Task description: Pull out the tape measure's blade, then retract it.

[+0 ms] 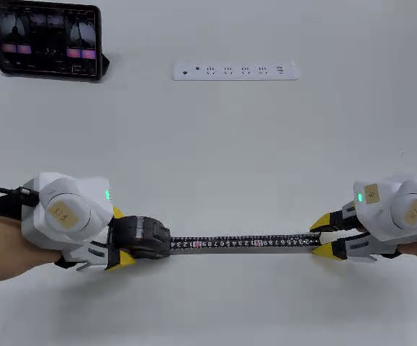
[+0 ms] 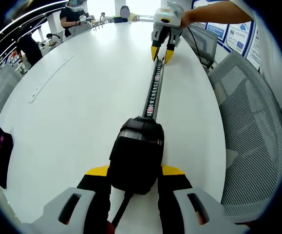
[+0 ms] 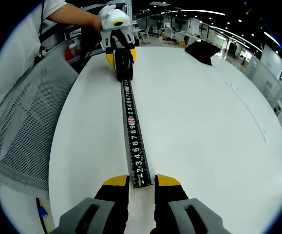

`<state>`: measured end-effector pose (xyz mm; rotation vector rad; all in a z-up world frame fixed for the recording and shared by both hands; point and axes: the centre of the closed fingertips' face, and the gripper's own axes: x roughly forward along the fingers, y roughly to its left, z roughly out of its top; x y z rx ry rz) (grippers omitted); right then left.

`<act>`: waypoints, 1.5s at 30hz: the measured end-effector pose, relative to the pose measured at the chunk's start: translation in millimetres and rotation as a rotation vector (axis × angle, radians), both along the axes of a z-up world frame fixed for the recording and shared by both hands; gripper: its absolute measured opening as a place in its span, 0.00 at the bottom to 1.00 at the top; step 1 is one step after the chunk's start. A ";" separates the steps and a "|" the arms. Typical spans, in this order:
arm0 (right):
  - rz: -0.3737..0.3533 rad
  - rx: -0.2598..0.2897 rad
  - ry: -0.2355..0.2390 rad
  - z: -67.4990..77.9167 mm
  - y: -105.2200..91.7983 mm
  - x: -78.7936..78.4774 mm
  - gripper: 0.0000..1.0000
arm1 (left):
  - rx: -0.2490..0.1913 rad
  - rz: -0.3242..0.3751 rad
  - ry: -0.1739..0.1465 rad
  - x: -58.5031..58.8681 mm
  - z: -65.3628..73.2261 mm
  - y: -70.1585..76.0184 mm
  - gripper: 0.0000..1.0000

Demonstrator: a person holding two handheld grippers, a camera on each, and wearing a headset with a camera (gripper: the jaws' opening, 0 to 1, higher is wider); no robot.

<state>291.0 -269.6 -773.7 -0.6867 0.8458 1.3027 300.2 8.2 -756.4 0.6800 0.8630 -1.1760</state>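
Across the white desk [image 1: 208,144] in the head view, the left tool [image 1: 124,238] clamps the chunky black tape measure case [image 1: 149,236]; the right tool [image 1: 323,236] pinches the tip of its thin dark numbered blade [image 1: 244,243]. Left gripper view: case looks rigid, likely hefty, squarely held. Right gripper view: blade probably springy, sharp-edged; numerals 1–9 readable, no brand.

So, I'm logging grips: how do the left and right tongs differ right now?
The left tongs are spread wide around the black tape measure case; the right tongs are narrower, pinching the end of the blade. Both have yellow tips and sit low over the table.
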 end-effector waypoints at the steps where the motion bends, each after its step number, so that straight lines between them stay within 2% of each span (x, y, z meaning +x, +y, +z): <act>1: 0.000 0.001 0.000 0.1 0.3 -0.2 0.17 | -0.001 0.003 0.002 -0.4 0.4 0.0 0.33; 13: -0.093 0.043 -0.002 11.5 3.8 2.2 0.26 | -0.029 0.054 0.002 -0.6 6.6 3.1 0.40; 15: -0.114 0.049 -0.012 12.6 4.2 3.3 0.28 | -0.039 0.070 0.003 -0.7 8.1 3.9 0.41; 16: -0.143 0.070 0.004 14.6 6.4 1.5 0.29 | -0.045 0.081 -0.016 1.4 10.1 4.7 0.41; 20: -0.184 0.086 0.003 17.0 7.3 -0.6 0.35 | -0.086 0.135 -0.005 1.8 15.6 3.9 0.44; 22: -0.193 0.085 -0.008 17.0 7.9 -2.6 0.38 | -0.098 0.149 -0.017 2.5 18.9 4.4 0.48; 24: -0.205 0.085 -0.009 17.5 8.7 -4.0 0.41 | -0.107 0.162 -0.013 0.5 21.1 4.5 0.49; 28: -0.238 0.090 -0.024 19.0 8.5 -1.8 0.50 | -0.130 0.194 -0.026 -1.4 25.7 3.7 0.54; 35: -0.275 0.102 -0.038 22.2 10.6 -4.9 0.58 | -0.158 0.231 -0.038 -7.1 29.4 2.6 0.64; 45: -0.341 0.124 -0.052 29.4 13.0 -11.1 0.73 | -0.196 0.302 -0.048 -13.6 34.8 9.5 0.74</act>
